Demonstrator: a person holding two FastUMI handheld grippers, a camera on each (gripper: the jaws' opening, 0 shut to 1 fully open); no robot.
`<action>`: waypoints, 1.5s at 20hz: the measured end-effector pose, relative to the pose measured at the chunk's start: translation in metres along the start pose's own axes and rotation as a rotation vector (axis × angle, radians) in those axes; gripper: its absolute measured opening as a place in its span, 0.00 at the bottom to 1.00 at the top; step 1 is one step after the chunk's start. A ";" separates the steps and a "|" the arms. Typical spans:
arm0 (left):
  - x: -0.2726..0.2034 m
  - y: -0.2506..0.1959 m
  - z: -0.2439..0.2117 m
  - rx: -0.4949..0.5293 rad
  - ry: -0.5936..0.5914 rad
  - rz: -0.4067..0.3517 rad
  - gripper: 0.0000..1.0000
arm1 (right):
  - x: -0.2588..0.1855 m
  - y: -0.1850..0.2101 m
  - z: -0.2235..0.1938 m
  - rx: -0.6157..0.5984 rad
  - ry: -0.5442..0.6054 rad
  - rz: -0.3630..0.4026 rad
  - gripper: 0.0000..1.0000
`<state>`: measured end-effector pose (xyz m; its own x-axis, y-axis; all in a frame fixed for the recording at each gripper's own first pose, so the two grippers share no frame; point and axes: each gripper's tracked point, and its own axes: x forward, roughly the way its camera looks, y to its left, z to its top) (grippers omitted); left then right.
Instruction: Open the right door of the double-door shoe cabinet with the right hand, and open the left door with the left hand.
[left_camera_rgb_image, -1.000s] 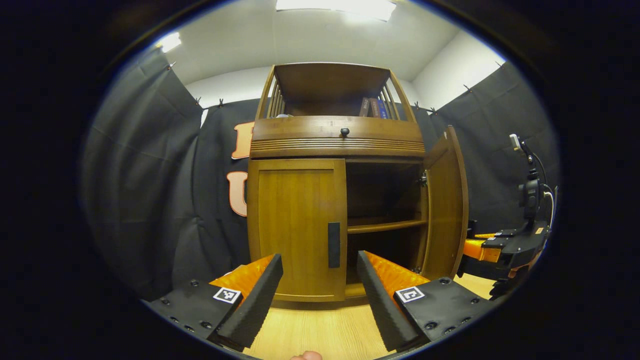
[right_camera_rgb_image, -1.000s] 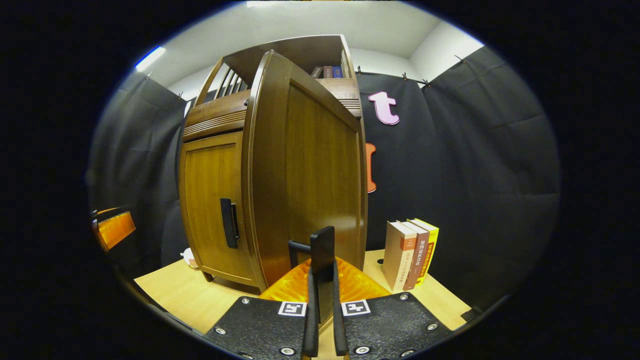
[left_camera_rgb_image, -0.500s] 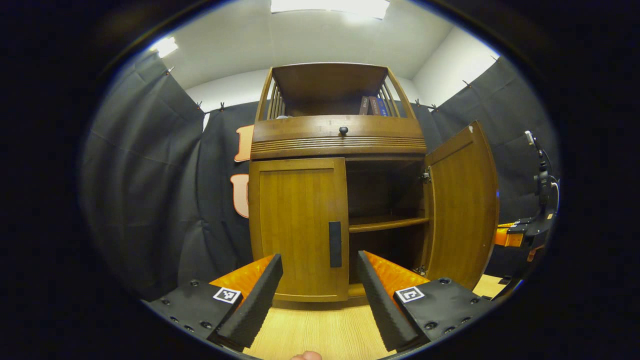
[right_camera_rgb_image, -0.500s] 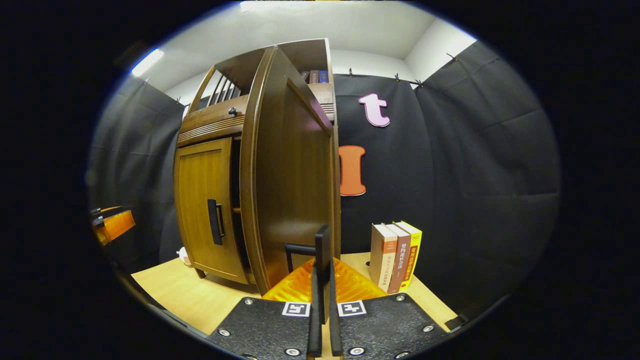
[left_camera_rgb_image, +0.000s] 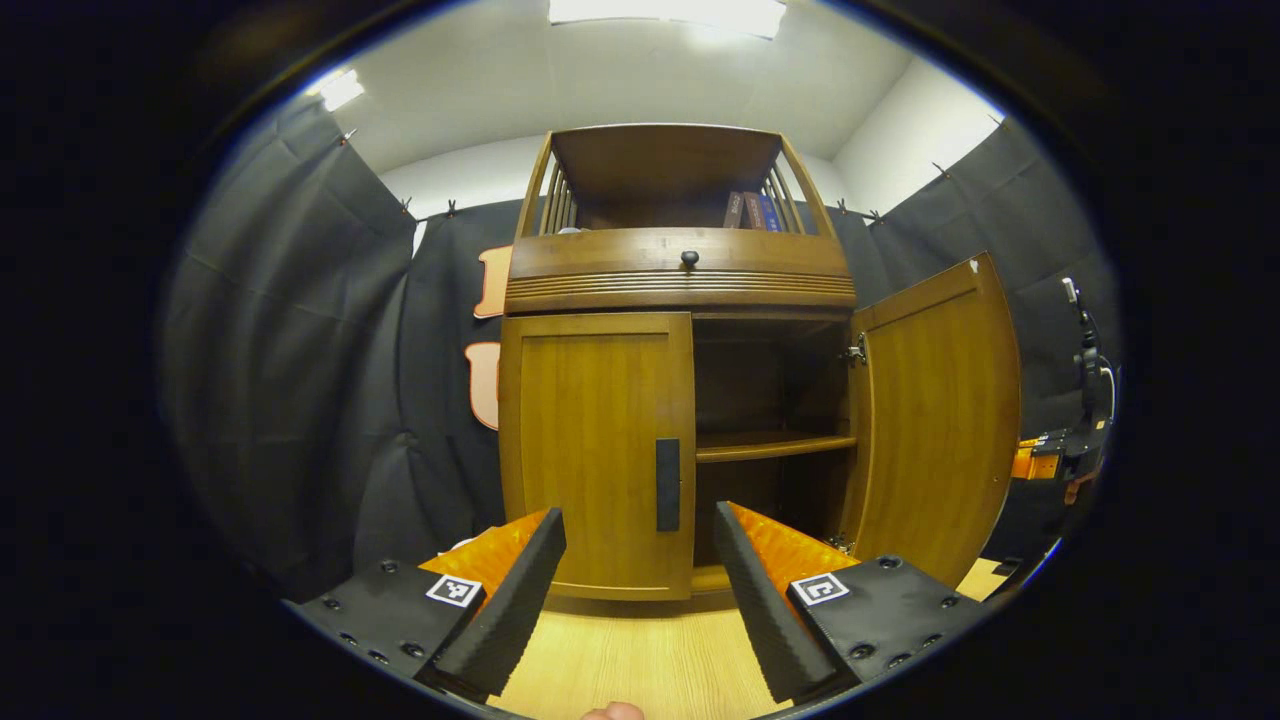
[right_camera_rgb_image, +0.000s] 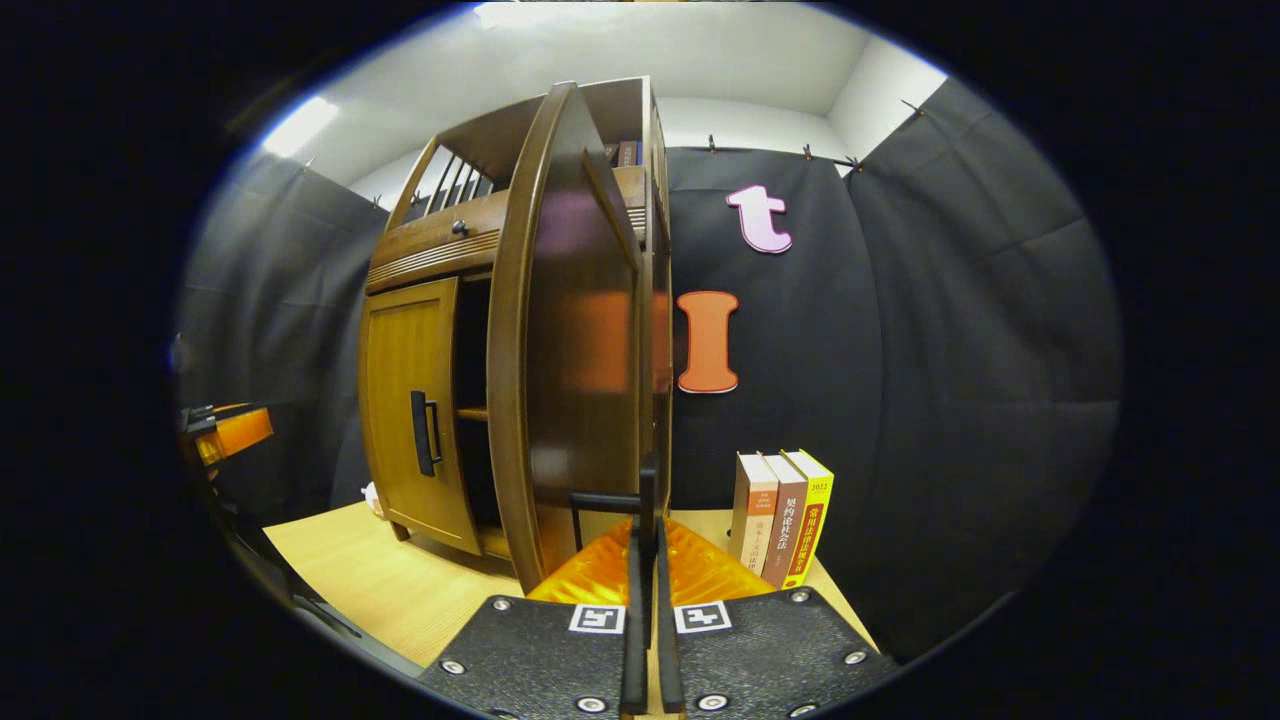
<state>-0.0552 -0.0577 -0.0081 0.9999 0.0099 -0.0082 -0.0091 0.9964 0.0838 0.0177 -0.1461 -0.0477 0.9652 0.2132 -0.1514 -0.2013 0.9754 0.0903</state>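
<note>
Wood grain runs up and down the shoe cabinet (left_camera_rgb_image: 676, 280) that we see in the left gripper view, a tall brown piece with a curved open top shelf fenced by slats, a ribbed band below it, and a small round knob (left_camera_rgb_image: 688, 259) in the middle. It stands upright on the pale wooden surface (left_camera_rgb_image: 640, 660), its long axis vertical, its front facing us. Our left tool (left_camera_rgb_image: 640, 580) hangs released, its two ridged fingers spread wide and apart from the closed left door (left_camera_rgb_image: 595, 450), which lies flat in its frame with a dark upright bar handle (left_camera_rgb_image: 667, 484) near its inner edge. To the right of it the right door (left_camera_rgb_image: 935, 425) stands swung out on its hinge, showing us its smooth inner face, and the dark compartment with one level shelf board (left_camera_rgb_image: 775, 446) lies open between the two doors. Farther right, past that door's edge, we see part of the other tool (left_camera_rgb_image: 1040, 462). In the right gripper view our right tool (right_camera_rgb_image: 648, 560) is clenched on the right door's handle (right_camera_rgb_image: 612, 505), both fingers pressed against the thin dark bar. That door (right_camera_rgb_image: 565, 340) faces us edge-on, glossy and bowed, tall and narrow. Three books (right_camera_rgb_image: 783, 520) stand upright on the surface just to the right of the cabinet, against the black cloth wall (right_camera_rgb_image: 950, 350).
</note>
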 end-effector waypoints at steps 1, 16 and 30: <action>0.000 -0.001 0.000 0.006 0.002 -0.001 0.99 | -0.001 -0.002 -0.001 0.009 -0.006 0.003 0.04; 0.025 -0.024 -0.003 -0.005 0.023 -0.051 0.94 | -0.067 -0.021 -0.034 0.101 0.031 -0.121 0.03; 0.126 -0.049 0.003 -0.014 0.019 -0.131 0.94 | -0.084 -0.044 -0.005 0.001 -0.004 -0.188 0.92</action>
<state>0.0708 -0.1059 -0.0104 0.9922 -0.1191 -0.0369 0.1213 0.9904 0.0668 -0.0556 -0.2062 -0.0434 0.9864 0.0267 -0.1620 -0.0169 0.9980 0.0615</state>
